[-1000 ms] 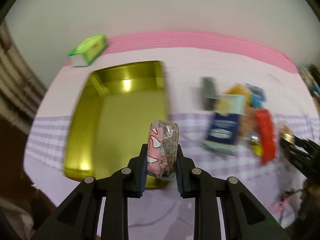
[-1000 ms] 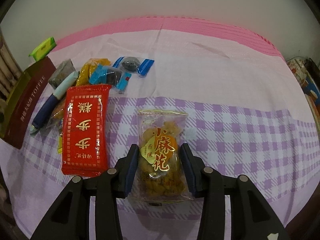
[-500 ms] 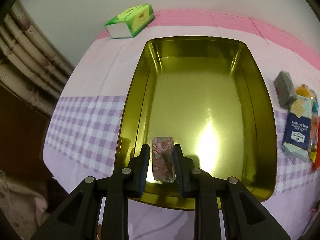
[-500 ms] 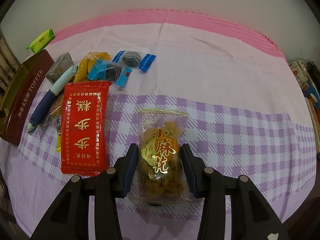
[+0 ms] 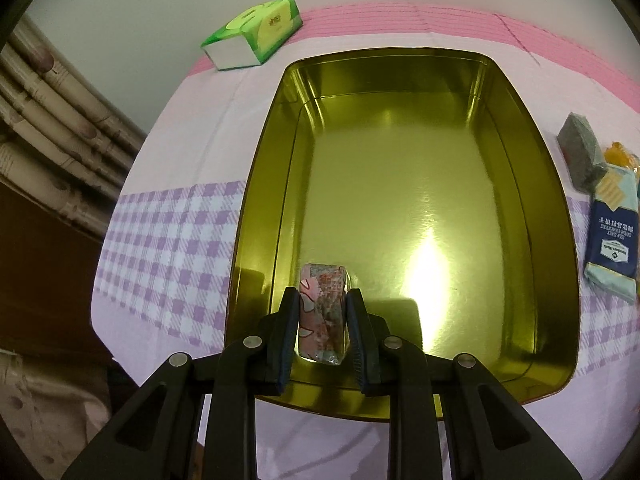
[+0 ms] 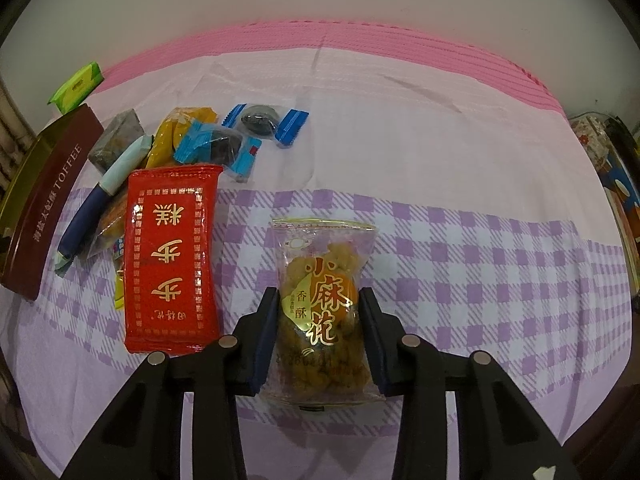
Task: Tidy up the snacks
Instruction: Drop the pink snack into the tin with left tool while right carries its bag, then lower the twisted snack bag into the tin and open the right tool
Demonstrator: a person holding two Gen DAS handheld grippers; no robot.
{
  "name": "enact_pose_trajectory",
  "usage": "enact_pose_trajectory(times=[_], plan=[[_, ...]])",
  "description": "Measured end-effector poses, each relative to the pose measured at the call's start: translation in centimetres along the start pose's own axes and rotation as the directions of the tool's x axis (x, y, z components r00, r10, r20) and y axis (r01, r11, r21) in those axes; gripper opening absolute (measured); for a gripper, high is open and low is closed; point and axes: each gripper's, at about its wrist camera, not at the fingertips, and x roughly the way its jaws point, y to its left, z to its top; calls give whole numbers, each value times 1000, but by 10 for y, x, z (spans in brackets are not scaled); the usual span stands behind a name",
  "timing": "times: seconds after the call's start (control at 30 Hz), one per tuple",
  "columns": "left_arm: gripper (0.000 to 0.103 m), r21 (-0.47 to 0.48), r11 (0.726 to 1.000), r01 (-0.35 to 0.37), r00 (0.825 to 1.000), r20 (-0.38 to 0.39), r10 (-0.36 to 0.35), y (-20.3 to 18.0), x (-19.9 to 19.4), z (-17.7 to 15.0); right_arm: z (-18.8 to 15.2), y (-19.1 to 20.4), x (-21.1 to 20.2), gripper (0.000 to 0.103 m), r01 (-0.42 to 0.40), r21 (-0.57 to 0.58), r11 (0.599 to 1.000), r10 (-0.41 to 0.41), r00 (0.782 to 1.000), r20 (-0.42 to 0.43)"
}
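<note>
Left wrist view: your left claw (image 5: 323, 312), clamped on a pink wrapped snack (image 5: 322, 312), hangs over the bare gold tin (image 5: 556, 248); your right claw (image 6: 319, 320) is closing around the twist-snack bag (image 6: 322, 280); the snack pile (image 6: 172, 184) waits on the table (image 6: 460, 160).

A gold-lined tin (image 5: 400, 184) stands on a cloth (image 6: 460, 240) of pale pink with a purple-and-white check band and a pink far edge, beside a green tissue pack (image 5: 256, 32), a red gold-lettered packet (image 6: 170, 256) and a clear packet with gold-and-orange print (image 6: 324, 300).
</note>
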Motion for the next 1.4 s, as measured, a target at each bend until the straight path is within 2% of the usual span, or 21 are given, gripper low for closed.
enact_pose_trajectory(times=[0.13, 0.3, 0.4, 0.47, 0.53, 0.6, 0.67, 0.77, 0.93, 1.07, 1.2, 1.4], plan=[[26, -4, 1000, -4, 1000, 0, 4, 1, 0, -1, 1, 0, -4, 36, 9, 14, 1000, -9, 1000, 1], [26, -27, 999, 41, 999, 7, -41, 6, -4, -1, 2, -10, -24, 36, 9, 55, 998, -11, 1000, 26], [27, -54, 993, 103, 993, 63, -100, 10, -17, 2, 5, -9, -43, 36, 4, 55, 999, -7, 998, 66], [31, -82, 987, 141, 986, 102, -132, 14, -27, 3, 8, -4, -55, 36, -15, 51, 999, 11, 996, 87], [38, -117, 980, 162, 979, 140, -145, 20, -36, 3, 11, 8, -67, 36, -47, 34, 998, 43, 993, 106], [41, -163, 971, 175, 974, 172, -147, 29, -43, 2, 13, 27, -78, 36, -83, -2, 997, 83, 989, 123], [41, -212, 963, 166, 973, 195, -125, 40, -46, 1, 17, 48, -85, 36, -118, -38, 992, 122, 984, 127], [41, -262, 959, 109, 974, 222, -51, 53, -52, -6, 20, 85, -95, 36, -183, -103, 978, 195, 973, 120], [42, -292, 956, -3, 980, 190, 61, 68, -46, -23, 34, 144, -103, 36, -266, -209, 941, 290, 953, 90], [42, -326, 945, -18, 984, 159, 74, 84, -41, -37, 34, 186, -105, 36, -301, -277, 913, 331, 941, 69], [42, -371, 929, -12, 987, 145, 70, 97, -35, -44, 39, 214, -98, 36, -339, -279, 898, 363, 931, 34], [42, -381, 925, -7, 983, 169, 77, 96, -36, -46, 46, 253, -83, 36, -344, -270, 899, 358, 934, 2]])
